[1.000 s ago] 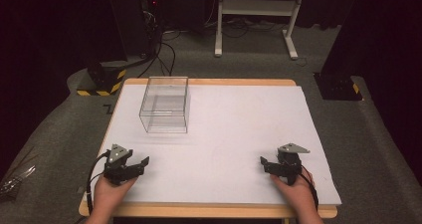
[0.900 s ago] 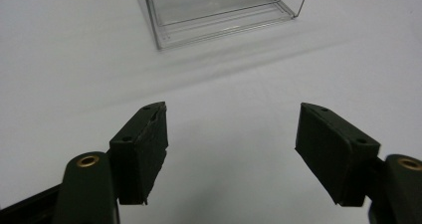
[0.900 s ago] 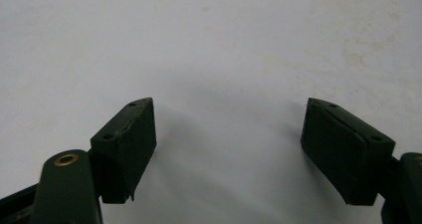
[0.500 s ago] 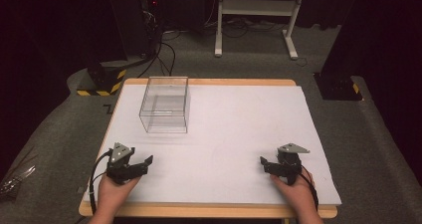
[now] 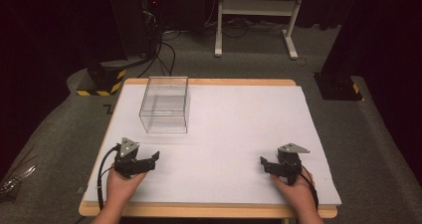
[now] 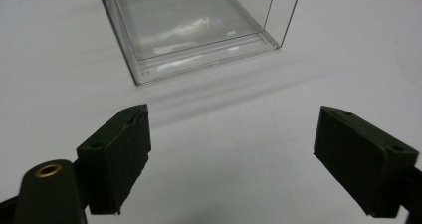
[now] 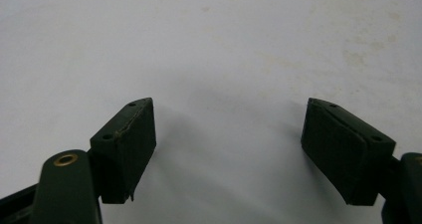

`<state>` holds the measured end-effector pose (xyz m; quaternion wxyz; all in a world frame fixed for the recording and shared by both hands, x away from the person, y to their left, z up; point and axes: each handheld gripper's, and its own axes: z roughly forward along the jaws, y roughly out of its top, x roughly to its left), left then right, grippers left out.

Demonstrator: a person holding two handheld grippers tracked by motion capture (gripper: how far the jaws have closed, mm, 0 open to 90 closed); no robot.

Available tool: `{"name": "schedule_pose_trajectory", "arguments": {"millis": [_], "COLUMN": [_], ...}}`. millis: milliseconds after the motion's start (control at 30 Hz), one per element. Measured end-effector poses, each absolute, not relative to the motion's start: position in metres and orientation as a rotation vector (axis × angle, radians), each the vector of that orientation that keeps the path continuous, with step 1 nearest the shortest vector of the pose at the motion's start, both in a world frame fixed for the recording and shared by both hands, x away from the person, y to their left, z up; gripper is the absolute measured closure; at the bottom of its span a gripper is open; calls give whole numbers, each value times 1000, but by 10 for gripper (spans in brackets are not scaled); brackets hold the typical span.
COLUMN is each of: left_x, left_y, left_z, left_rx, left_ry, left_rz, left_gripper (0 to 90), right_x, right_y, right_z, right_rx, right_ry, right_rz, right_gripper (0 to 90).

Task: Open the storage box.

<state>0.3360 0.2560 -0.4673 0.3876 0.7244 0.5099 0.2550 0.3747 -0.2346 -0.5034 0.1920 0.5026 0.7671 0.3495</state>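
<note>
1. The left hand (image 5: 121,184) enters from the bottom left of the high view, holding the left gripper (image 5: 149,160) low over the table (image 5: 239,129), jaws spread wide and pointing right
2. The right hand (image 5: 293,190) enters from the bottom right, holding the right gripper (image 5: 264,163) with jaws spread, empty, pointing left
3. A clear box (image 5: 165,104) stands at upper left of the table, well apart from both grippers; in the left gripper view it (image 6: 194,25) sits at the top centre, beyond the jaws

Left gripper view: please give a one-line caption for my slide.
Open left gripper above the white table, facing an empty clear box just ahead.
</note>
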Motion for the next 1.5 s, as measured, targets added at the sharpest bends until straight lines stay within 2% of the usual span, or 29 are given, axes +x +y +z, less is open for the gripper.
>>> {"name": "schedule_pose_trajectory", "arguments": {"millis": [933, 1500], "left_x": [396, 425], "left_y": [223, 221], "left_z": [-446, -448], "left_rx": [1822, 1781], "left_ry": [1312, 1385], "left_rz": [697, 705], "left_gripper": [146, 146], "right_x": [375, 375], "right_y": [-235, -236], "right_z": [-503, -503], "right_rx": [1409, 1411], "right_ry": [2157, 2159], "right_rz": [987, 992], "right_gripper": [213, 211]}}
